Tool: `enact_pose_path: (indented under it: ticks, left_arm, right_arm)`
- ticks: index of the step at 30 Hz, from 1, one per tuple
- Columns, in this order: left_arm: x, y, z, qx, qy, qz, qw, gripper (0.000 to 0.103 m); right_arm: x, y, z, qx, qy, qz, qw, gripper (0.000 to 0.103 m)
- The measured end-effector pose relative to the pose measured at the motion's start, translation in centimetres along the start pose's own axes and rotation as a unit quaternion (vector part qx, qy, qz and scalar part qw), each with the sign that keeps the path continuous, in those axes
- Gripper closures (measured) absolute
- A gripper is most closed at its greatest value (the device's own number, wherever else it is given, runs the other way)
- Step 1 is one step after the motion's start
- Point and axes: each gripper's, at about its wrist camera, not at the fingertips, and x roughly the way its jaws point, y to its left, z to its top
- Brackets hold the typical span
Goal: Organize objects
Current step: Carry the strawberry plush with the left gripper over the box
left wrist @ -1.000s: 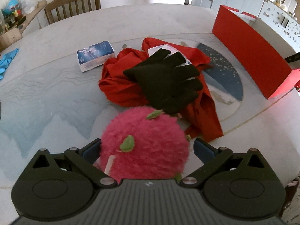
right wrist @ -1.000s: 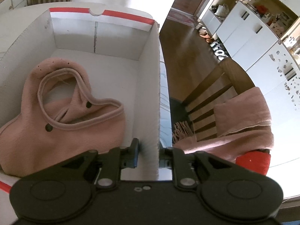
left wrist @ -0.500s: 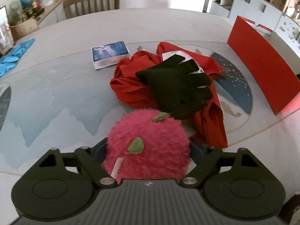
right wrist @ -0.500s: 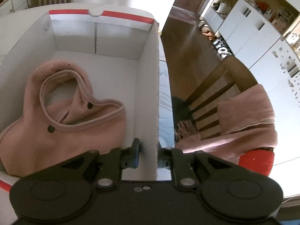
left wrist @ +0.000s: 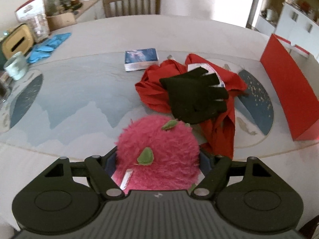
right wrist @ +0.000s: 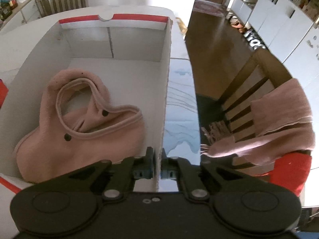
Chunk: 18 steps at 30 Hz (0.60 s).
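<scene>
My left gripper (left wrist: 157,159) is clenched on the pink plush (left wrist: 157,155) near the table's (left wrist: 79,91) front edge; my right gripper (right wrist: 157,159) pinches the box (right wrist: 166,79) wall. I should keep the squeeze gentle and carry the plush over that wall. No writing is legible; the book (left wrist: 140,58) cover is blurred.

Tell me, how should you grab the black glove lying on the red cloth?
Probably pinch the black glove at its cuff end, the edge nearest the pink fuzzy ball, coming down from above. It lies flat on the crumpled red cloth, so a sideways grab would likely catch the cloth as well.
</scene>
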Motion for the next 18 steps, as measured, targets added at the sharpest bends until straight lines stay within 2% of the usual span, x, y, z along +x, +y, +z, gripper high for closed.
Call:
enact_pose_path:
  ticks: [7,14,18]
  left_arm:
    - [-4.1,-2.7,1.3,-0.013,-0.033,0.001,0.9994,0.025]
    - [-7.0,-8.5,3.8,0.029,-0.069,-0.039,0.9964,0.025]
    - [-7.8,-12.2,5.2,0.063,-0.083,-0.071,0.992,0.025]
  right_arm:
    - [0.2,-0.6,0.0,-0.003,0.001,0.019,1.0,0.1]
    - [0.3,-0.9,0.1,-0.007,0.006,0.025,1.0,0.1]
    - [0.3,-1.1,0.1,-0.012,0.004,0.029,1.0,0.1]
